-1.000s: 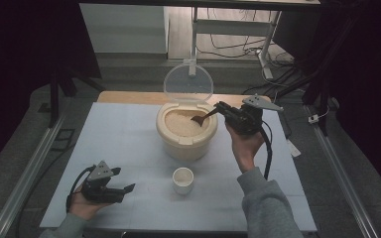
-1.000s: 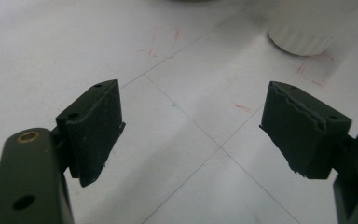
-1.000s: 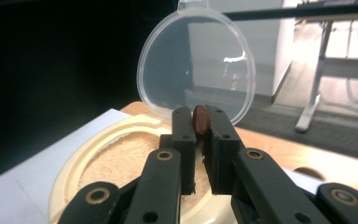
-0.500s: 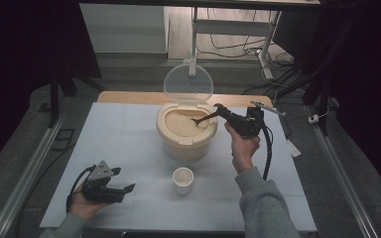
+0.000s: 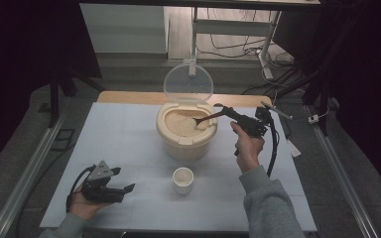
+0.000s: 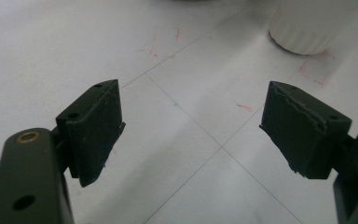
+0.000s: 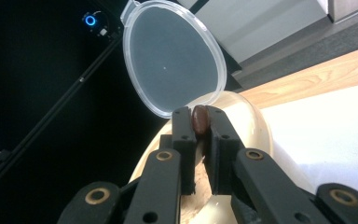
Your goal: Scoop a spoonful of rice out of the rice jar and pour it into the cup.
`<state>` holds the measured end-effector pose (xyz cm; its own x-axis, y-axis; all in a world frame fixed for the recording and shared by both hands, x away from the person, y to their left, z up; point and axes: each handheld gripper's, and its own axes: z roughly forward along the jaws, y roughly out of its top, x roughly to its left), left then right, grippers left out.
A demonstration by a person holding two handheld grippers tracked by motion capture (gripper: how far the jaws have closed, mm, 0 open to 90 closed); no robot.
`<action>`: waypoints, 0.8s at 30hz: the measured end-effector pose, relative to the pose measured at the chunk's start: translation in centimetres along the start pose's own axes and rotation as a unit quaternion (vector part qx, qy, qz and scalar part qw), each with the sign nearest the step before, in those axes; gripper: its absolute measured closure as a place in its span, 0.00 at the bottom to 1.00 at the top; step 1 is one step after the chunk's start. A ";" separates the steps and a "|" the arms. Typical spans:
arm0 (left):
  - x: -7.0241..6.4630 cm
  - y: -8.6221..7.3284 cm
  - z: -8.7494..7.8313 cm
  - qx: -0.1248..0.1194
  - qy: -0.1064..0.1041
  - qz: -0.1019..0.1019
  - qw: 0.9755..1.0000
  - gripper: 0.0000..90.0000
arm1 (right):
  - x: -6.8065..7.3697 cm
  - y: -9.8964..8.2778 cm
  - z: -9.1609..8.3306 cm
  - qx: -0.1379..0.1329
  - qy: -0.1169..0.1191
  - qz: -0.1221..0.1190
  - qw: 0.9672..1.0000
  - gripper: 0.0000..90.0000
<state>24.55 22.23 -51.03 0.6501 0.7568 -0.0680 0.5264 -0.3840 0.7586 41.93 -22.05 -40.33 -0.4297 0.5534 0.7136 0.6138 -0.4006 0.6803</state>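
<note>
Your right claw [image 5: 226, 113] is clamped on the dark brown handle of a scoop [image 5: 206, 120], and in the right gripper view you can see the rounded end of that handle pinched between the two black pads. The scoop reaches out ahead of the claw and slants down, its bowl sitting in the rice [image 5: 182, 124] inside the cream tub [image 5: 186, 142]. Beyond the claw's tips, the tub's clear round lid [image 5: 188, 82] stands hinged upright at the far rim.

Your hand [image 5: 247, 147] grips the claw body from below, just to the right of the tub, with the cable looping down beside your wrist.

Over on the other side, your left claw [image 5: 124, 190] is wide open with nothing between its pads, resting low at the near left of the white surface [image 5: 124, 134]. Ahead of it and off to its right, well apart from the pads, stands the small white cup [image 5: 183, 179]; the left gripper view catches its base at the top right. The cup sits between you and the tub, nearer to your right forearm than to the left claw.
</note>
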 end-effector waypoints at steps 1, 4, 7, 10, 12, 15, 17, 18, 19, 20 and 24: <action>0.0 0.0 0.0 0.000 0.000 0.000 1.000 0.23 | -0.1 0.0 0.0 0.000 -0.001 0.002 1.000 0.93; 0.0 0.0 0.0 -0.001 0.001 0.000 1.000 0.23 | -0.4 0.1 -0.1 0.000 0.001 0.020 1.000 0.92; 0.0 0.0 0.0 0.000 0.001 0.000 1.000 0.23 | -0.7 0.1 -0.3 -0.002 0.009 0.041 0.999 0.92; 0.0 0.0 0.0 0.001 0.001 0.001 1.000 0.23 | -0.9 0.2 -0.5 -0.007 0.013 0.050 0.999 0.92; 0.0 0.0 0.1 0.001 0.002 0.001 1.000 0.23 | -0.9 0.3 -0.7 -0.010 0.012 0.051 0.999 0.92; 0.0 0.0 0.1 0.001 0.002 0.001 1.000 0.23 | -1.1 0.5 -1.0 -0.014 0.016 0.056 0.998 0.92; 0.0 0.0 0.1 0.002 0.002 0.002 1.000 0.23 | -1.2 0.6 -1.2 -0.014 0.017 0.059 0.998 0.93; 0.0 0.0 0.1 0.002 0.002 0.002 1.000 0.23 | -1.3 0.6 -1.3 -0.013 0.019 0.060 0.998 0.92; 0.0 0.0 0.1 0.002 0.003 0.002 1.000 0.23 | -1.3 0.7 -1.3 -0.015 0.018 0.061 0.998 0.92; 0.0 0.0 0.2 0.003 0.003 0.002 1.000 0.23 | -1.3 0.7 -1.4 -0.016 0.019 0.065 0.998 0.92; 0.0 0.0 0.2 0.003 0.004 0.003 1.000 0.23 | -1.5 0.8 -1.7 -0.016 0.022 0.071 0.997 0.92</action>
<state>24.63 22.13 -51.12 0.6480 0.7594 -0.0583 0.5265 -0.3913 0.7548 41.97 -24.42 -40.55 -0.3694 0.4575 0.8089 0.6491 -0.4959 0.5769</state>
